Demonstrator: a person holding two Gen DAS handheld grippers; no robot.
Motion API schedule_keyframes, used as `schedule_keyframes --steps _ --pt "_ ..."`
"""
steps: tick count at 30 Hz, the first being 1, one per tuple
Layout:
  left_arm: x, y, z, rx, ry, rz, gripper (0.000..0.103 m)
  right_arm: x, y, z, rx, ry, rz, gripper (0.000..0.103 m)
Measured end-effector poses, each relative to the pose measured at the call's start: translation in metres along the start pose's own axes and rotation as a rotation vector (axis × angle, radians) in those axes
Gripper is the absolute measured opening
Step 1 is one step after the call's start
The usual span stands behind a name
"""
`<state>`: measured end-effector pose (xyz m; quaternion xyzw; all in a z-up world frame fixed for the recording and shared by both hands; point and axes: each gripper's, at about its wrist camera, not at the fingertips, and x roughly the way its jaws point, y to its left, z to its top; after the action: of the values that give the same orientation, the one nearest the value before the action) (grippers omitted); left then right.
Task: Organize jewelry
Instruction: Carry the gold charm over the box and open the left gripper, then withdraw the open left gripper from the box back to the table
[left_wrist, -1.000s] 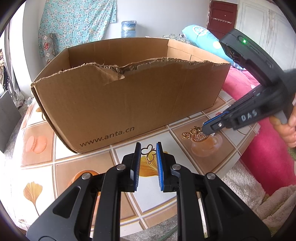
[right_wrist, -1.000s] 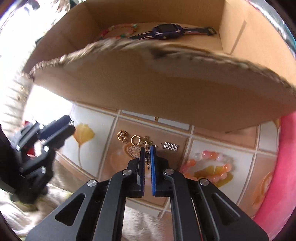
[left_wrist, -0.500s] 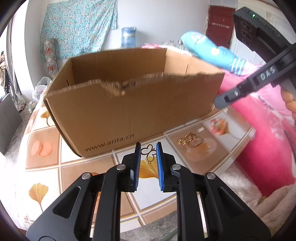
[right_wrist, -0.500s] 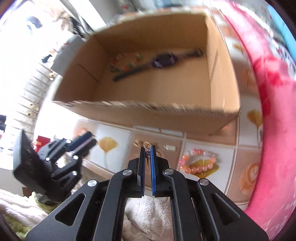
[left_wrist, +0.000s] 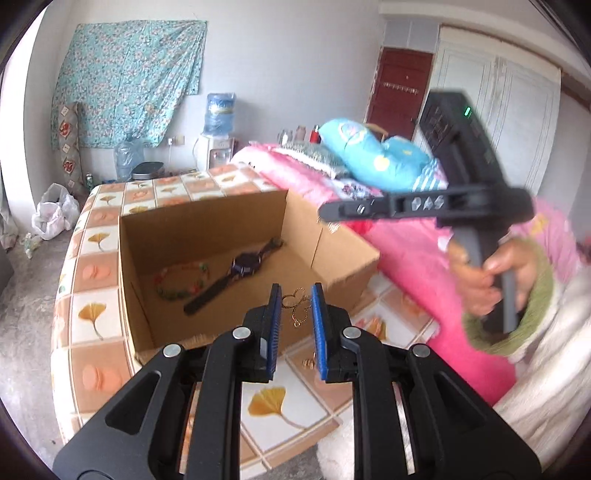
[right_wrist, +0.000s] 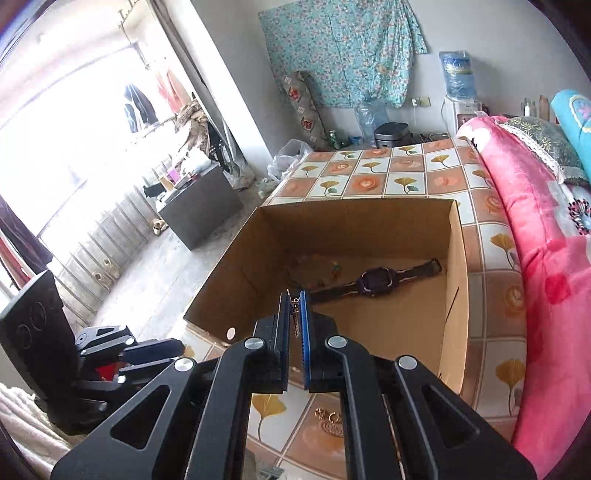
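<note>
My left gripper (left_wrist: 295, 295) is shut on a gold butterfly-shaped pendant (left_wrist: 296, 303), held above the near rim of the cardboard box (left_wrist: 332, 251). My right gripper (right_wrist: 294, 301) is shut on a small gold earring (right_wrist: 295, 314), over the box (right_wrist: 229, 266). Inside lie a dark wristwatch (left_wrist: 245, 266), also in the right wrist view (right_wrist: 376, 280), and a beaded bracelet (left_wrist: 181, 282). The right gripper (left_wrist: 332, 212) also shows in the left wrist view above the box's right side. More gold pieces (right_wrist: 330, 419) lie on the tiled cloth in front of the box.
The box stands on a table with a gingko-tile cloth (right_wrist: 391, 173). A pink bed (right_wrist: 535, 221) borders the right side. A white fluffy towel (right_wrist: 22, 424) lies at the near edge. The left gripper body (right_wrist: 92, 350) is at lower left.
Both grippers have risen from the table with their gold pieces and moved over the box. The box interior with the watch and bracelet has come into the left wrist view.
</note>
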<state>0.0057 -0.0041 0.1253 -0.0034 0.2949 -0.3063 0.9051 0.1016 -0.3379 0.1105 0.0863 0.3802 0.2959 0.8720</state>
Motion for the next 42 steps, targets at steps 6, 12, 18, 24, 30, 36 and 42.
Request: schedule_keyframes --steps 6,12,18,24,30,36,42 --pt "0.066 0.032 0.029 -0.081 0.141 0.028 0.015 0.069 -0.032 0.028 0.084 0.225 0.029 0.006" --pt "0.125 0.061 0.033 -0.166 0.298 0.048 0.015 0.113 -0.049 0.026 0.098 0.339 -0.026 0.007" --pt "0.138 0.076 0.026 -0.202 0.32 0.077 0.022 0.117 -0.06 0.024 0.118 0.321 -0.035 0.02" --pt "0.128 0.09 0.026 -0.251 0.271 0.089 0.023 0.105 -0.062 0.029 0.121 0.255 -0.037 0.029" --pt "0.088 0.086 0.031 -0.248 0.151 0.131 0.034 0.064 -0.042 0.034 0.085 0.124 -0.051 0.043" --pt "0.025 0.062 0.014 -0.198 0.035 0.175 0.055 -0.012 0.017 0.02 -0.102 -0.133 -0.175 0.086" --pt "-0.014 0.042 -0.027 -0.19 0.012 0.227 0.068 -0.055 0.05 -0.018 -0.201 -0.255 -0.294 0.096"
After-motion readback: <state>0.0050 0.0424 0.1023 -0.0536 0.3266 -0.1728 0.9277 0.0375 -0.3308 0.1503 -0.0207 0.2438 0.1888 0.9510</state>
